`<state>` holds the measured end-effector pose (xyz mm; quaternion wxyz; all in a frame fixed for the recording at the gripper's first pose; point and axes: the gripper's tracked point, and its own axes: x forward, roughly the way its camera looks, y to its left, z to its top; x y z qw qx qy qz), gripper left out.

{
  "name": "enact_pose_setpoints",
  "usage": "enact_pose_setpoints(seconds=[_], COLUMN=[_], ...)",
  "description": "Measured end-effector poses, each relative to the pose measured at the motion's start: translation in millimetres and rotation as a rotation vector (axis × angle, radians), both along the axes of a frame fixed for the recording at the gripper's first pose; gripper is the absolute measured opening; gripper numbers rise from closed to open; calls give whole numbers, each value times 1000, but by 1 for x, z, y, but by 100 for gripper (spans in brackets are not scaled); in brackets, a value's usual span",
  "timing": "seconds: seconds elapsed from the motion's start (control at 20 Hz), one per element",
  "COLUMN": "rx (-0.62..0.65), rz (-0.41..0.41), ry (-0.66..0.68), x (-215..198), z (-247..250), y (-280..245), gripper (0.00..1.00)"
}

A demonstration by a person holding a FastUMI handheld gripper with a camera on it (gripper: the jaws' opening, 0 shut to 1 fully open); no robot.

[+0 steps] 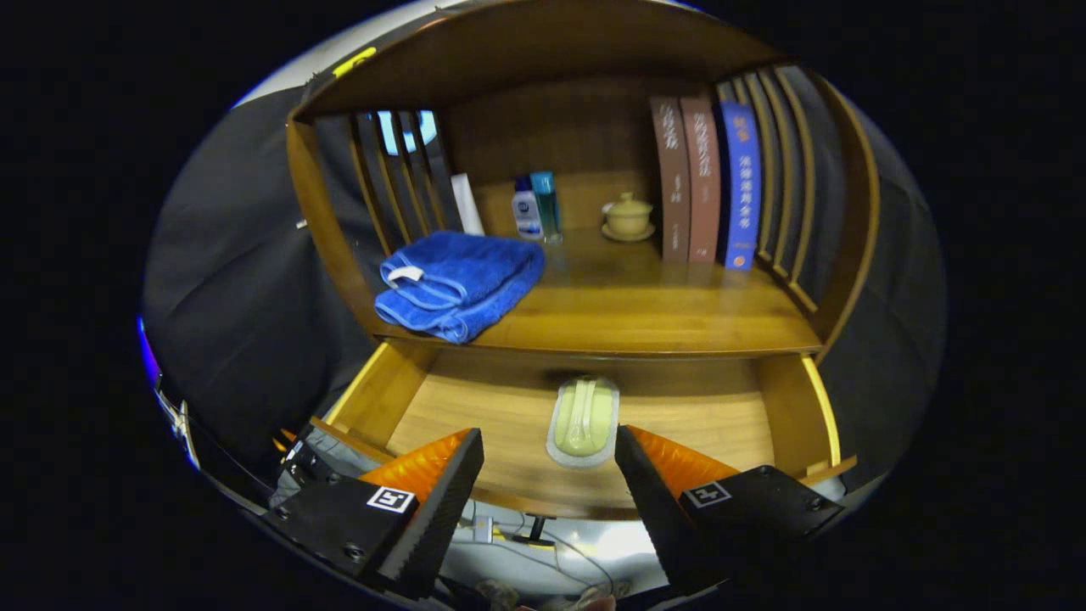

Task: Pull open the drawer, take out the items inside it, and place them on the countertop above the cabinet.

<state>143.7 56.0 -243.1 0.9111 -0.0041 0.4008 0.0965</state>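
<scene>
Nearest the camera, the gripper (550, 458) hangs with its two fingers (441, 492) spread wide apart, holding nothing, each finger body carrying a small square marker tag. Both fingertips sit over the front part of the open drawer (789, 416), a light wooden tray pulled out from under the cabinet, with its side walls running back on either side. Between the fingertips and just ahead of them lies the one item in the drawer, a pale green oblong dish with a spoon-shaped piece (584, 420) resting lengthwise in it; it lies flat on the drawer floor near the middle, its far end close under the edge of the countertop, and neither finger touches it. Above the drawer spreads the countertop (662, 314), a glossy wooden shelf enclosed by slatted side panels and a wooden roof. On its left front corner sits a folded blue towel (458, 284), overhanging the edge slightly. Farther back stand two small bottles (536, 208) side by side, one white with a blue cap and one teal, and to their right a small cream lidded cup on a saucer (628, 216). Against the right slats three books (704, 182) stand upright, two brown and one blue. Below the drawer front, some cables and a pale floor are dimly visible.
</scene>
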Motion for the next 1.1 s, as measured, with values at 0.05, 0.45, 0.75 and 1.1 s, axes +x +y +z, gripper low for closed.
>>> enact_pose_setpoints(seconds=[0.05, 0.45, 0.75, 1.1], rx=[-40, -147, -227, -115], rz=[-8, -23, -70, -119], ry=[40, 225, 268, 303], x=[11, 47, 59, 48], z=[-15, -81, -115, -107], y=[-6, 2, -11, -4], gripper=[99, 99, 72, 23])
